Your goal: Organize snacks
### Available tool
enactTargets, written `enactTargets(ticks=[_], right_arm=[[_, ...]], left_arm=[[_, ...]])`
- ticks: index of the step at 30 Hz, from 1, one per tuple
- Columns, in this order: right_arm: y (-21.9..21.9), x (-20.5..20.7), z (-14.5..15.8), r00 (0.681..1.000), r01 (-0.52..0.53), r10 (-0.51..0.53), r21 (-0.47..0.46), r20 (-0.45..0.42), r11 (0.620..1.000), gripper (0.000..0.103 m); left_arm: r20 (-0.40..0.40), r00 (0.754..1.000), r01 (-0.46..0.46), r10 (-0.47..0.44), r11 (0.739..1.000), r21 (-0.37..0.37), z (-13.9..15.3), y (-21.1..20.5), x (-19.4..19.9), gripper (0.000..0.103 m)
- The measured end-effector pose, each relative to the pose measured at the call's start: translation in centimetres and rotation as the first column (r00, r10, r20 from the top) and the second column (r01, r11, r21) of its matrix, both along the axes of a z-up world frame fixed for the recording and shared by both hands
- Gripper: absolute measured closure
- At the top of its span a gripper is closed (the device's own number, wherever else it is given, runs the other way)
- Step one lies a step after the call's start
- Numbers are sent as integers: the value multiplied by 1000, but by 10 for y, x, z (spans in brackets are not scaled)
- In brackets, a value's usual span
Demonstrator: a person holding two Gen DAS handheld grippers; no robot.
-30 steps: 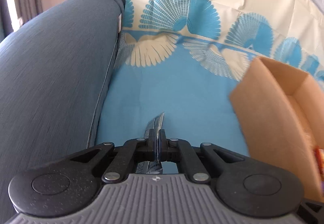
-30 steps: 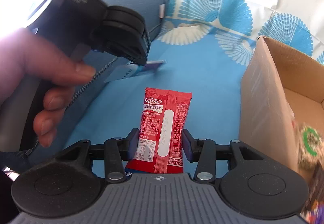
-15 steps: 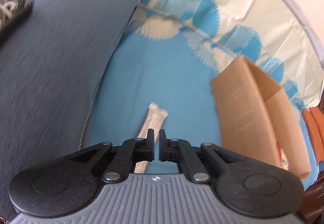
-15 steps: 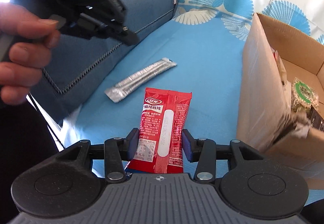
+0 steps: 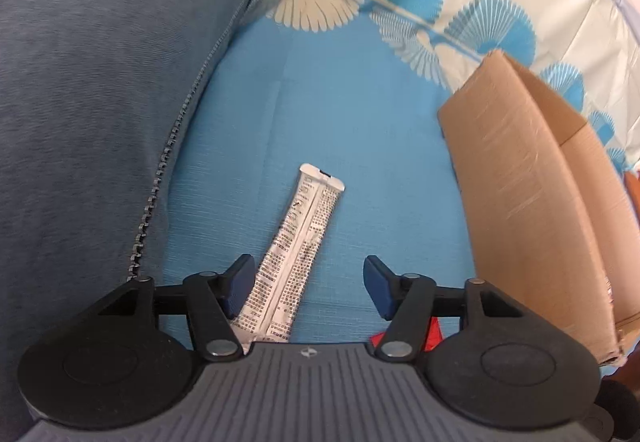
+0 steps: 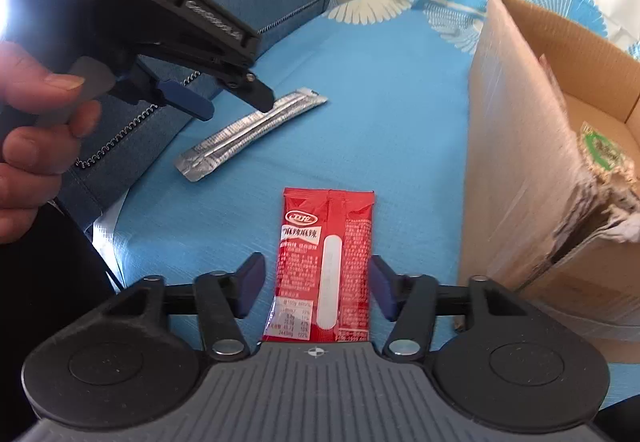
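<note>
Left claw [image 5: 308,284] is seen spread, jaws just opened, with the silver stick sachet [image 5: 298,254] lying loose on the blue cover [image 5: 340,114] between them, nearer the left pad, apparently not pinched. Right claw [image 6: 316,286] is likewise spread, jaws just widened, and the red snack packet [image 6: 326,266] is left flat on the cover between its pads with a small gap visible at each side. In the right wrist view the sachet is found at 10 o'clock from the red packet, well apart; the cardboard box [image 6: 516,146] stands at 3 o'clock, with a green-labelled pack [image 6: 604,150] inside. A grey-blue cushion [image 5: 100,82] borders the cover at 9 o'clock. Both items are judged light, thin and flexible, with slick film that may slide or buckle. The sachet is best taken across its narrow width near mid-length; the red packet across its width at the sealed end or middle. Contents may be crushed if squeezed hard. A hand [image 6: 32,138] is seen on the left tool's handle.
</note>
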State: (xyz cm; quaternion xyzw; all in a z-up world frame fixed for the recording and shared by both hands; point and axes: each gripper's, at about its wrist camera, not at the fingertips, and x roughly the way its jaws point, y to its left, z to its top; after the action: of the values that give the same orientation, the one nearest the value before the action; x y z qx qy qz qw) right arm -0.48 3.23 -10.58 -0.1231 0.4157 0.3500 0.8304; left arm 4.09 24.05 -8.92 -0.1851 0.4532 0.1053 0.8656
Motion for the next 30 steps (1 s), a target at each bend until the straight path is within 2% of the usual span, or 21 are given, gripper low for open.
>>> enactTargets(ticks=[6, 14, 18, 20, 22, 23, 24, 30], right_arm=[[3, 2, -6, 1000, -9, 9, -21, -2, 1000, 41], [2, 7, -7, 1000, 5, -5, -13, -22, 1000, 42], [2, 5, -6, 1000, -7, 7, -10, -15, 1000, 51], [3, 3, -5, 1000, -26, 26, -6, -9, 1000, 54], [3, 0, -4, 999, -43, 43, -1, -3, 999, 55], [4, -1, -4, 999, -47, 47, -2, 5, 999, 55], [4, -2, -3, 999, -49, 49, -1, 13, 999, 55], [2, 2, 0, 999, -33, 33, 19, 18, 999, 56]], left_arm=[[-56, 998, 43, -37, 995, 94, -12, -18, 14, 34], [-85, 995, 57, -46, 990, 127, -17, -28, 22, 30], [-110, 993, 68, -53, 988, 136, -20, -32, 28, 32], [-123, 991, 72, -55, 987, 143, -22, -33, 29, 38], [-129, 990, 76, -57, 986, 151, -22, -35, 29, 49], [-129, 990, 74, -54, 985, 156, -22, -35, 30, 60], [-129, 990, 73, -53, 985, 156, -22, -35, 30, 68], [-101, 993, 66, -52, 987, 146, -16, -34, 22, 71]])
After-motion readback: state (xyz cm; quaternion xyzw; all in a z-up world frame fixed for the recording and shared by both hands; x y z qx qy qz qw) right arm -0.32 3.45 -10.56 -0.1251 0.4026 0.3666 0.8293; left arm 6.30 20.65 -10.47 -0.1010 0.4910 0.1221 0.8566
